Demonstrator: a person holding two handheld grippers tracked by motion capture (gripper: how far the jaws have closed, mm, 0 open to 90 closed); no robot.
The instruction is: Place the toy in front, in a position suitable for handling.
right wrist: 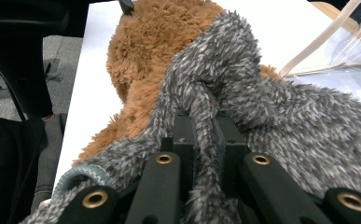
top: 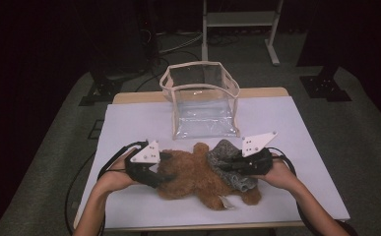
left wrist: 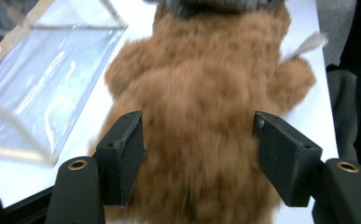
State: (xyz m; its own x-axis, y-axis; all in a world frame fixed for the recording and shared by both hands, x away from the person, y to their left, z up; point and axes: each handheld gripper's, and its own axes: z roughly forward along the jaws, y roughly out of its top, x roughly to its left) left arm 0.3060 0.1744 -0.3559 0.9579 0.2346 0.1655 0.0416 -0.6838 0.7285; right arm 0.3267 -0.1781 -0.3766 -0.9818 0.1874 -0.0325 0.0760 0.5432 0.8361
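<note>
A brown plush bear (top: 190, 179) lies across the white table near its front edge, with a grey fuzzy garment (top: 223, 153) over its right end. My left gripper (top: 167, 169) is at the bear's left end. In the left gripper view the bear (left wrist: 201, 88) lies between the jaws of the left gripper (left wrist: 199, 151), which stand wide apart on either side of it without squeezing it. My right gripper (top: 229, 167) comes in from the right. In the right gripper view the right gripper (right wrist: 202, 135) is shut on a fold of the grey garment (right wrist: 281, 112), and the bear (right wrist: 145, 46) lies beyond.
A clear plastic bag with a beige rim (top: 203, 103) stands open-topped behind the bear, mid-table; its side lies close in the left gripper view (left wrist: 38, 84). A white tag (top: 226, 201) sticks out of the bear. White table surface (top: 129, 123) stretches left and right.
</note>
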